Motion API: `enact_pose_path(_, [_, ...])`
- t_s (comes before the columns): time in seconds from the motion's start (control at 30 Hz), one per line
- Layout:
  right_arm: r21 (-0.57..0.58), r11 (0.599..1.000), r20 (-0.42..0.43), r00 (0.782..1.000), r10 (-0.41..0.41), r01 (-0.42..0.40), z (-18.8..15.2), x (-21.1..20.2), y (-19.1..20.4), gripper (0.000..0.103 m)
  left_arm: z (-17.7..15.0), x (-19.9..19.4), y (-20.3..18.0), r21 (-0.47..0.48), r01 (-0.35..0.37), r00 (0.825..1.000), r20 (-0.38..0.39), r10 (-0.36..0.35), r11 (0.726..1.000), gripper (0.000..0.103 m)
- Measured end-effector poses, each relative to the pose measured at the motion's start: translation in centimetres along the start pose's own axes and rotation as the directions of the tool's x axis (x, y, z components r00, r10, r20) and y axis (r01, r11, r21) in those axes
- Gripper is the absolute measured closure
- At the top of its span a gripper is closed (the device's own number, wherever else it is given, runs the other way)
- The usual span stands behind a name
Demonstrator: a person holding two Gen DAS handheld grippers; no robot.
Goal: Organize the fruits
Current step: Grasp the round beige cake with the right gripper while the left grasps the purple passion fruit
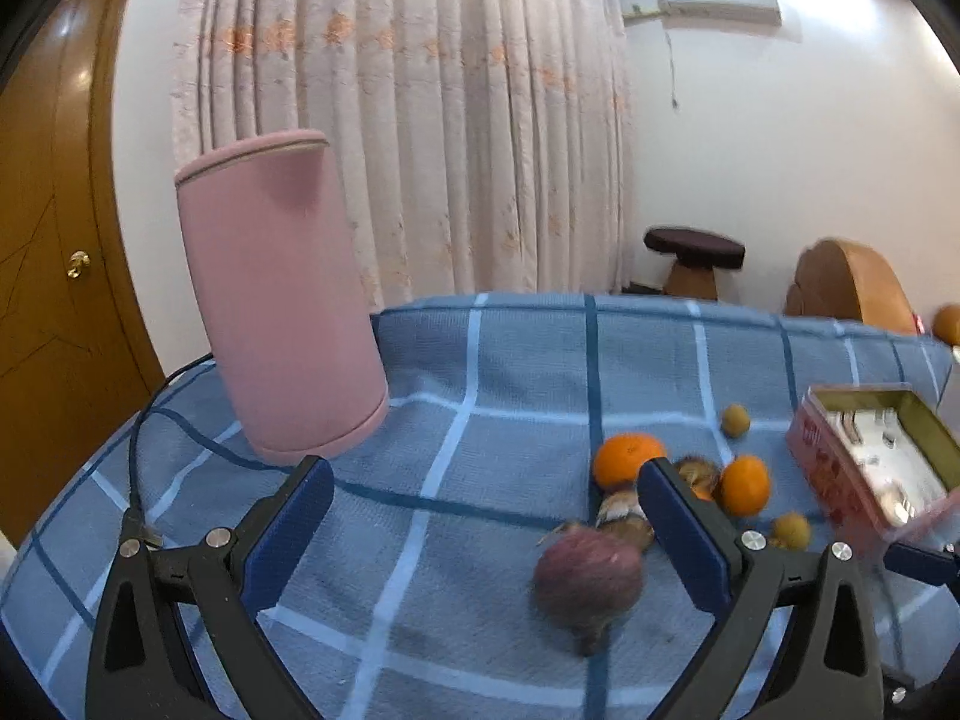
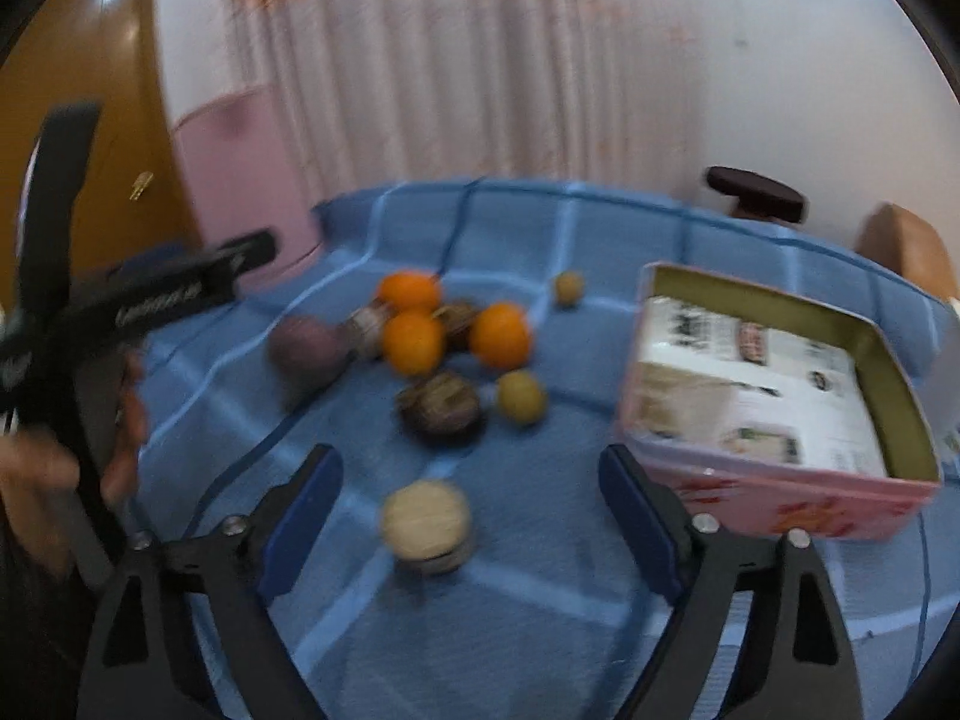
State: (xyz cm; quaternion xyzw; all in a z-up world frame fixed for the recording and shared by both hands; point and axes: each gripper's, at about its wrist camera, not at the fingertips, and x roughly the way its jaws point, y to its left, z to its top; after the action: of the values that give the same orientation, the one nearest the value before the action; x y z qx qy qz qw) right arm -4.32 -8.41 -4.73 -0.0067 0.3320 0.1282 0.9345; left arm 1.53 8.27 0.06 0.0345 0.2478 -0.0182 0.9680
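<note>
Behind the table hangs a pale curtain (image 1: 408, 120), with a wooden door (image 1: 54, 240) at the left and a dark stool (image 1: 694, 247) further back. Blue checked cloth (image 1: 456, 360) covers the table, and a pink cylinder (image 1: 282, 300) stands near its far left corner.

Fruits lie in a loose cluster toward the right side of the cloth: three oranges (image 2: 411, 341), a few small yellow-green fruits (image 2: 521, 396), some brown mottled ones (image 2: 441, 405) and a purple one (image 1: 588, 579). Just beside the cluster, near the right edge, sits the open pink tin (image 2: 774, 384), which I judge to be where they go.

My left gripper (image 1: 486, 534) is spread wide and holds nothing; the purple fruit lies on the cloth between its fingers, nearer the right one. My right gripper (image 2: 471, 507) is also wide open and empty, with a pale round fruit (image 2: 427, 525) on the cloth between its fingers.

I expect these fruits to be light, round and apt to roll. The oranges look firm with a grippy skin; the pale one may be softer, so I would close gently across its widest part.

The right view is badly blurred, so I cannot name the brown or pale fruits. The left gripper's right finger hides part of the cluster. Whether the print inside the tin is a lining or loose paper, I cannot tell.
</note>
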Motion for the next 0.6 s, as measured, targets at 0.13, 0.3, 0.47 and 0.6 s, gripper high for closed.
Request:
enact_pose_path(0.13, [-0.066,0.998,-0.086,0.996,0.013,-0.019,-0.5,1.5,2.0,0.031,-0.3,0.8,0.2,0.014,0.078,0.994,-0.077,-0.077,0.997,0.001])
enact_pose_path(0.3, [-0.056,0.998,-0.2,0.98,0.019,-0.03,-0.8,3.5,1.4,0.059,-1.1,1.6,-1.5,0.063,0.185,0.97,-0.174,-0.172,0.981,0.001])
enact_pose_path(0.47, [-0.009,0.999,-0.17,0.985,0.033,-0.035,-0.8,2.8,0.3,0.067,-1.5,2.3,-2.2,0.075,0.216,0.956,-0.219,-0.195,0.974,0.001])
enact_pose_path(0.6, [0.011,1.0,-0.065,0.998,-0.016,0.016,-0.1,0.7,-0.7,0.067,-1.8,3.9,-1.9,0.059,0.139,0.958,-0.26,-0.119,0.989,0.006])
